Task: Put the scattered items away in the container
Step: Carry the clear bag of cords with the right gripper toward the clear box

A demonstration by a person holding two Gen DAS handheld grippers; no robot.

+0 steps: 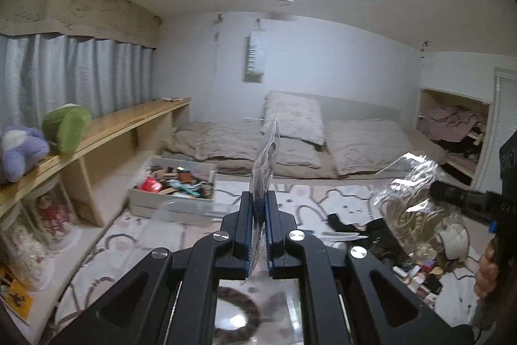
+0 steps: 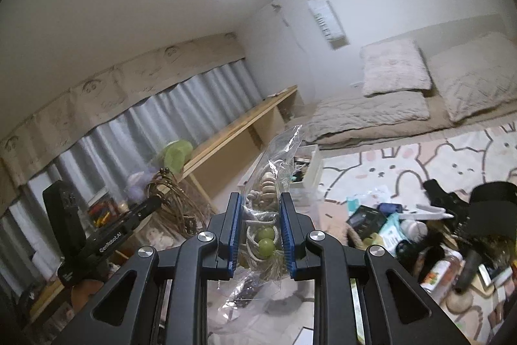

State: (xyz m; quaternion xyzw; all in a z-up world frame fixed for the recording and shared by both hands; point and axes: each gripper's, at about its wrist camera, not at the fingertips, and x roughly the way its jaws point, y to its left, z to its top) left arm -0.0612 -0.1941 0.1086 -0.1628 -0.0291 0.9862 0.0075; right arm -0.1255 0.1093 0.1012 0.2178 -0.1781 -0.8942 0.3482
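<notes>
From the left wrist view, the left gripper (image 1: 258,209) pinches a flat clear bag (image 1: 266,157) tight, held up in the air. The box (image 1: 173,183) sits ahead on the floor by the bed (image 1: 290,144).

From the right wrist view, the right gripper (image 2: 260,225) pinches a bag of beads and rope (image 2: 263,215), pointing a little down. I think both bags go to the box next.

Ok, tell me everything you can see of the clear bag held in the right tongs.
The clear bag is crinkly transparent plastic, held roughly upright between the blue pads of the right tongs, which are closed on its middle. Inside are coils of pale cord, two green beads and some wooden rings. Its empty top flops above the pads, and its lower end hangs below them. It is held in the air, with only the pads touching it.
</notes>
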